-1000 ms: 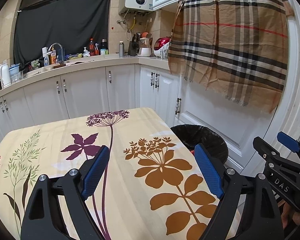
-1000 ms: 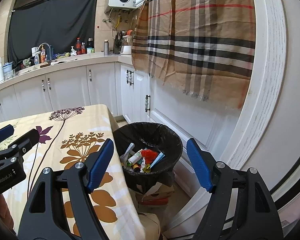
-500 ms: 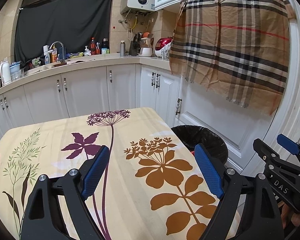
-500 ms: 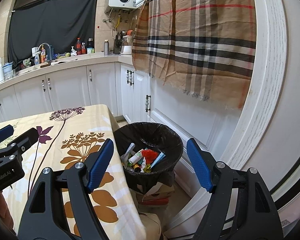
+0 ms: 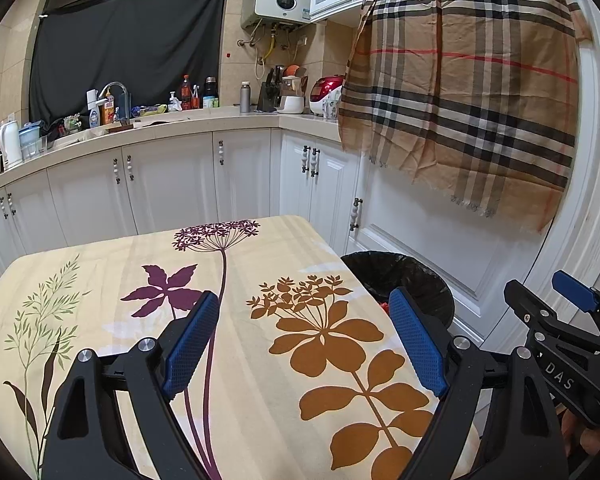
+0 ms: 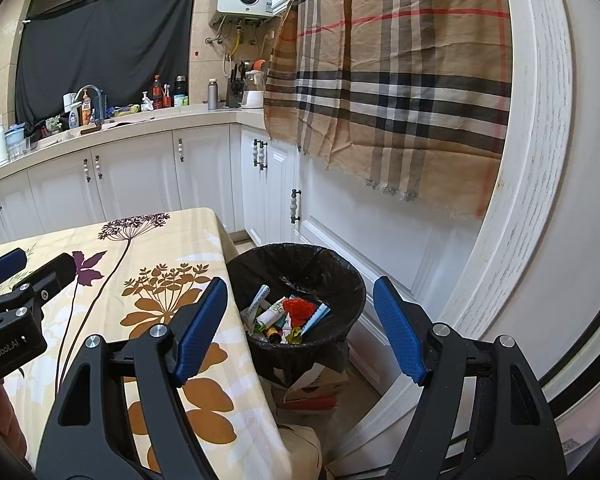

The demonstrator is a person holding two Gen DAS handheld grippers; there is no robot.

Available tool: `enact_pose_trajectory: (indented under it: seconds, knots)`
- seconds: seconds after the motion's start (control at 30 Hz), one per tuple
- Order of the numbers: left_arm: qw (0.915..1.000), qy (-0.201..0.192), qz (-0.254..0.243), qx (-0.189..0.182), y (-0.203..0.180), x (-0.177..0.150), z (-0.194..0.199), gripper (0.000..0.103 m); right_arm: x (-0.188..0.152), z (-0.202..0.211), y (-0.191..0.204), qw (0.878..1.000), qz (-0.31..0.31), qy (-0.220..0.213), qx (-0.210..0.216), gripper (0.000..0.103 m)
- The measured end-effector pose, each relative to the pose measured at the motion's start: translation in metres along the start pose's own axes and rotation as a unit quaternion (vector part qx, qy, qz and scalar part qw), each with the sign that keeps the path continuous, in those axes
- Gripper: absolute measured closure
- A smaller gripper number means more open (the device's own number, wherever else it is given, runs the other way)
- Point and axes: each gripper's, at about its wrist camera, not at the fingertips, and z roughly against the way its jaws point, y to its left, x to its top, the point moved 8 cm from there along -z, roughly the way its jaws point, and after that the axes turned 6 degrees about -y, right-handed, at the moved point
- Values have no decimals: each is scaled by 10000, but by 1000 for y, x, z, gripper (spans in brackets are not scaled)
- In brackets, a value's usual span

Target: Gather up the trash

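A black-lined trash bin point(image 6: 296, 268) stands on the floor just right of the table and holds several wrappers and a red scrap point(image 6: 298, 308). My right gripper point(image 6: 300, 320) hovers open over the bin's near rim, with nothing between its blue pads. My left gripper point(image 5: 304, 336) is open above the floral tablecloth point(image 5: 148, 264), also with nothing in it. In the left wrist view the bin point(image 5: 404, 276) peeks out past the table's right edge, and the right gripper point(image 5: 548, 320) shows at the far right. The left gripper point(image 6: 8, 276) appears at the left edge of the right wrist view.
White cabinets point(image 5: 168, 192) with a cluttered counter point(image 5: 148, 120) run along the back. A plaid cloth point(image 5: 468, 92) hangs over the white door on the right. A cardboard box point(image 6: 312, 384) sits under the bin. A person's fingers point(image 5: 580, 432) grip the right tool.
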Motion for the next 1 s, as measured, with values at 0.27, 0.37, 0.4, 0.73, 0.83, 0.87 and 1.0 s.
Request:
enact_pose_trajectory:
  seconds: [0.27, 0.37, 0.4, 0.73, 0.83, 0.87, 1.0]
  knots:
    - [10000, 1, -3, -6, 0, 0, 0, 19, 0, 0, 0, 10000, 3, 5, 2, 30]
    - [10000, -12, -1, -1, 1, 0, 1, 19, 0, 1, 0, 10000, 1, -10, 0, 30]
    - [10000, -10, 3, -2, 1, 0, 0, 19, 1, 1, 0, 10000, -1, -12, 1, 30]
    - [10000, -17, 5, 13, 1, 1, 1, 19, 0, 2, 1, 10000, 3, -9, 2, 30]
    - [10000, -14, 15, 8, 1, 1, 1, 19, 0, 2, 1, 10000, -5, -10, 1, 30]
    - [10000, -16, 14, 5, 1, 1, 1, 19, 0, 2, 1, 10000, -9, -9, 1, 30]
    - [10000, -17, 16, -1, 1, 2, 2, 19, 0, 2, 1, 10000, -3, -5, 4, 30]
